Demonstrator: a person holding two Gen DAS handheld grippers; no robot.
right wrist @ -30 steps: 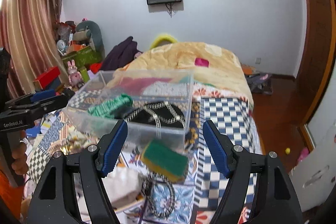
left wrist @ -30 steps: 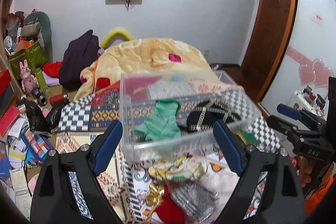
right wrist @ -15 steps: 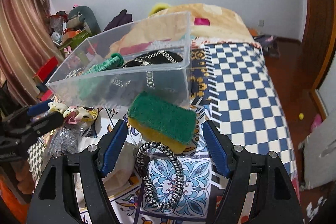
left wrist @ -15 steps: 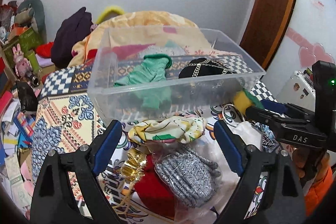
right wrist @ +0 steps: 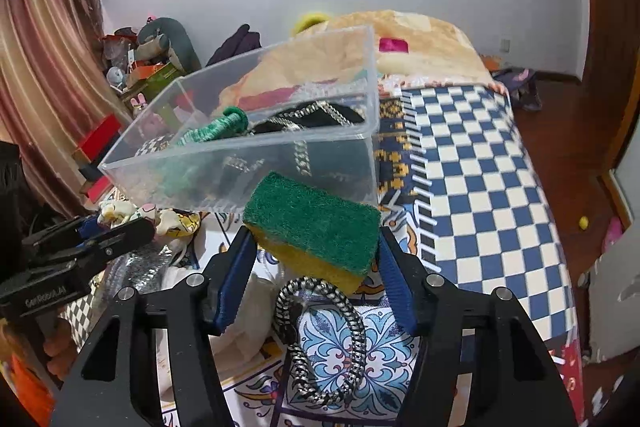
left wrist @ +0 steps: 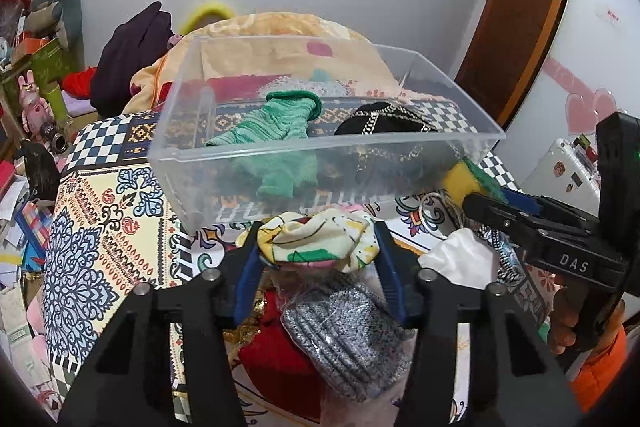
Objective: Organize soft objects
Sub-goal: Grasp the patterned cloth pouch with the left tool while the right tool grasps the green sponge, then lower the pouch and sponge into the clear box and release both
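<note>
We have both grippers down over the pile of soft things on the patterned bedspread (right wrist: pixel 472 163), just in front of the clear plastic storage bin (left wrist: pixel 320 163). Our left gripper (left wrist: pixel 316 255) has its jaws closing around the crumpled cream scrunchie with coloured print (left wrist: pixel 316 239), which sits squarely between the blue pads; they look to be touching its sides, so we judge it just caught. Our right gripper (right wrist: pixel 314 247) is closing too, with the green-topped yellow sponge (right wrist: pixel 316 223) between its pads, its long axis running across from pad to pad. The left pad looks to meet the sponge's end, but a sliver of gap shows at the right, so we count that one as not yet gripped. The bin lies directly beyond both items, its near wall just behind them, already holding a green knitted sock (left wrist: pixel 280 131) and a black chain-trimmed piece (left wrist: pixel 384 123). Each item must rise over that near wall and go forward; neither hand needs to cross the other.
</note>
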